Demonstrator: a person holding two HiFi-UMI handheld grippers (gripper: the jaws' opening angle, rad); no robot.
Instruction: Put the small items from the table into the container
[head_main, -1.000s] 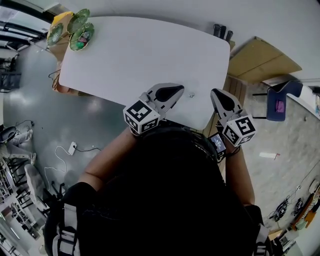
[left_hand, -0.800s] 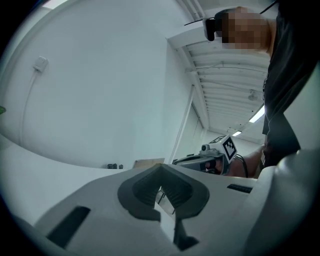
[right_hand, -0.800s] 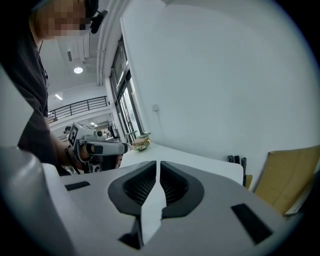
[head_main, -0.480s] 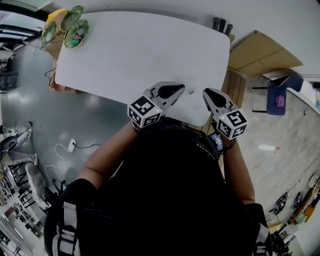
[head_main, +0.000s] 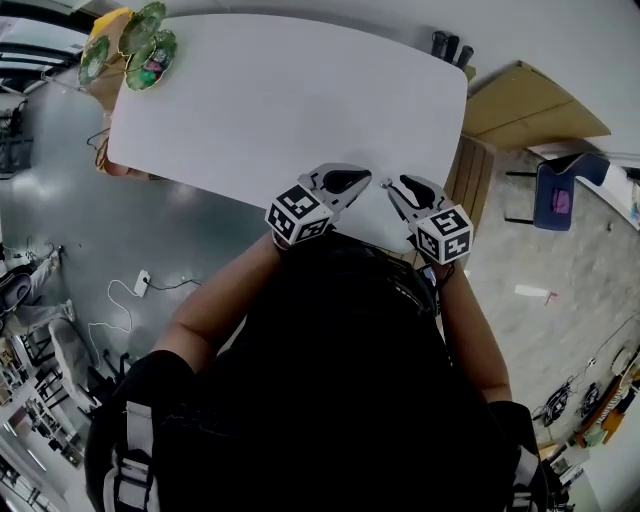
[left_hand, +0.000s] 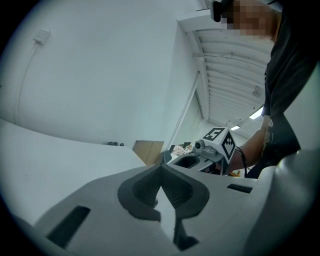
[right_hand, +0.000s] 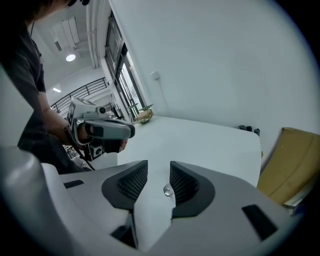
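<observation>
Right gripper view: the right tongs (right_hand: 159, 172) are spreading open around a small shiny bead (right_hand: 168, 190), which lies on the white counter (right_hand: 200, 140) at lower centre, just beside the right-hand pad. The left tongs (left_hand: 161, 167) are pressed together, empty.

Bench (head_main: 280, 100): one, white.
Small clear bead (right_hand: 168, 190): one, the only loose small item seen on the bench.
Green dishes (head_main: 153, 58): three, clustered at the far corner.
Dark cylinders (head_main: 450, 46): three, in a row at the far edge.
Cardboard sheet (head_main: 530, 105): one.
Blue chair (head_main: 558, 200): one.
White plug (head_main: 141, 283) on the floor: one.
Person (head_main: 330, 380): one.
</observation>
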